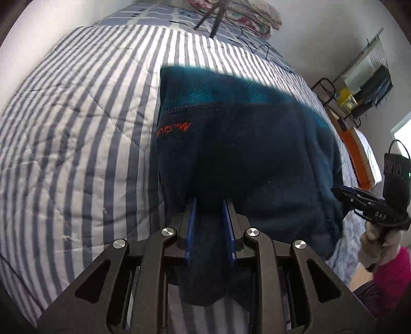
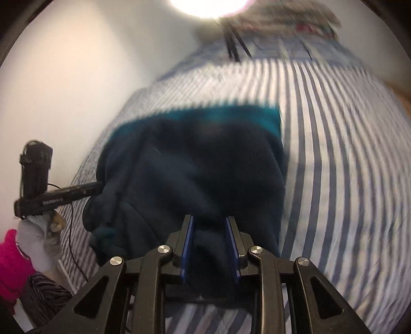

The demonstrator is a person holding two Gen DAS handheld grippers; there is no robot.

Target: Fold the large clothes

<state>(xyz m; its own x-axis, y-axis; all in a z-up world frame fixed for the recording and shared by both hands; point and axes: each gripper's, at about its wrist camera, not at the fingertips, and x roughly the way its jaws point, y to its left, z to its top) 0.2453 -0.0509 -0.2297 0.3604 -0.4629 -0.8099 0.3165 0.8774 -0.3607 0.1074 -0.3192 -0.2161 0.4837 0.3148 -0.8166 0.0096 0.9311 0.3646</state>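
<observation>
Both grippers pinch navy fleece; orange embroidery unreadable.

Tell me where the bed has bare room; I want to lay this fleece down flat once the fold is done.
The widest bare patch is the striped comforter left of the navy fleece, running up toward the tripod legs. It is crowded on the fleece's right: the bed edge, the orange box and cables by the pillows. Both the left gripper and the right gripper grip the near hem.
</observation>
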